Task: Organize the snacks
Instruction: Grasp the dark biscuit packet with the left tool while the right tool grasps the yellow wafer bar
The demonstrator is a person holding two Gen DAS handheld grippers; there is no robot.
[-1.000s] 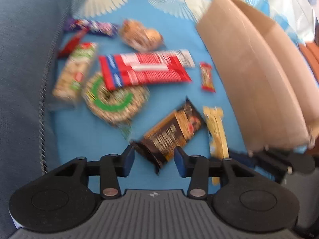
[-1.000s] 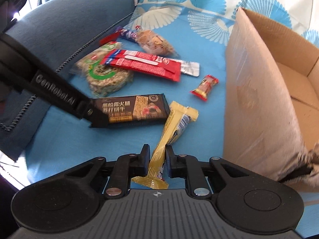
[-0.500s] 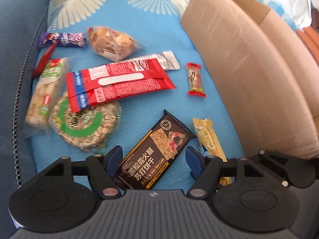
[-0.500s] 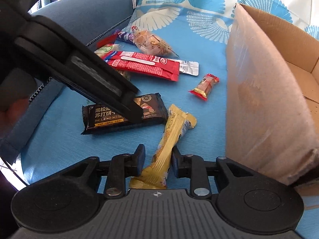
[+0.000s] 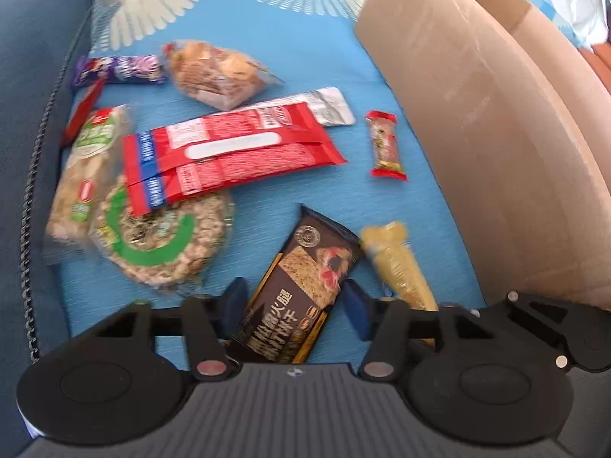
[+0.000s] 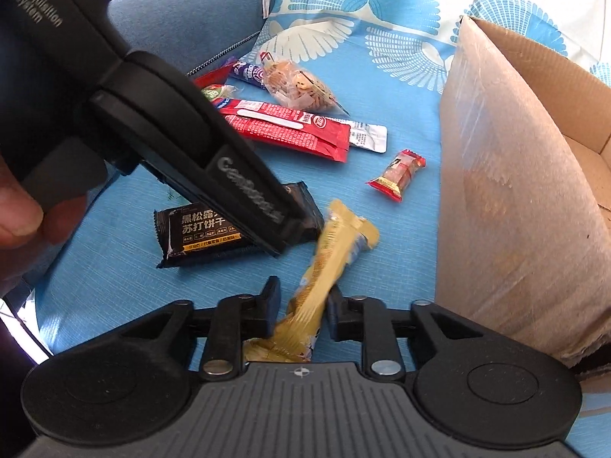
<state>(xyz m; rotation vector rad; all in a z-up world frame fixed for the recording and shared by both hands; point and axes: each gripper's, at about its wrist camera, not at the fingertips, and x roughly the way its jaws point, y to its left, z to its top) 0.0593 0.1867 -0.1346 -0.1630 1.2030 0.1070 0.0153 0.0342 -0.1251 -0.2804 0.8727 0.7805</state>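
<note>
Surface: blue cloth point(image 5: 267, 11) with white fan prints, spread over a sofa seat; blue upholstered sofa arm point(image 5: 34, 76) along the left edge.

Left tongs point(image 5: 292, 305): pointing steeply down over the dark cracker packet point(image 5: 305, 278); jaws just been closing, standing about halfway apart either side of the packet; left pad touching or nearly touching the packet's edge, a gap of cloth showing between the packet and the right pad; no firm grip seen.

Dark cracker packet: flat on the cloth, slanted, gold and white lettering, a cracker picture on the front.

Right tongs point(image 6: 303, 305): jaws just been closing, narrowed around the lower part of the yellow stick packet point(image 6: 328, 263); pads at the wrapper's sides, wrapper blurred, so cannot tell whether truly pinched.

Yellow stick packet: just right of the dark packet, near the box wall, top end crumpled.

Cardboard box point(image 5: 496, 133): open-topped, standing at the right, brown wall facing the snacks.

Other snacks: small red candy point(image 5: 385, 145) between the box and the long red packet point(image 5: 229, 152); silver wrapper end point(image 5: 328, 107) behind that; round rice cake with a green ring point(image 5: 160, 236) partly under the red packet; clear bag of biscuits point(image 5: 217, 72); purple bar point(image 5: 118, 70) at the back.

Person: fingers point(image 6: 19, 206) at the left edge of the right wrist view, on the left tool's handle.
</note>
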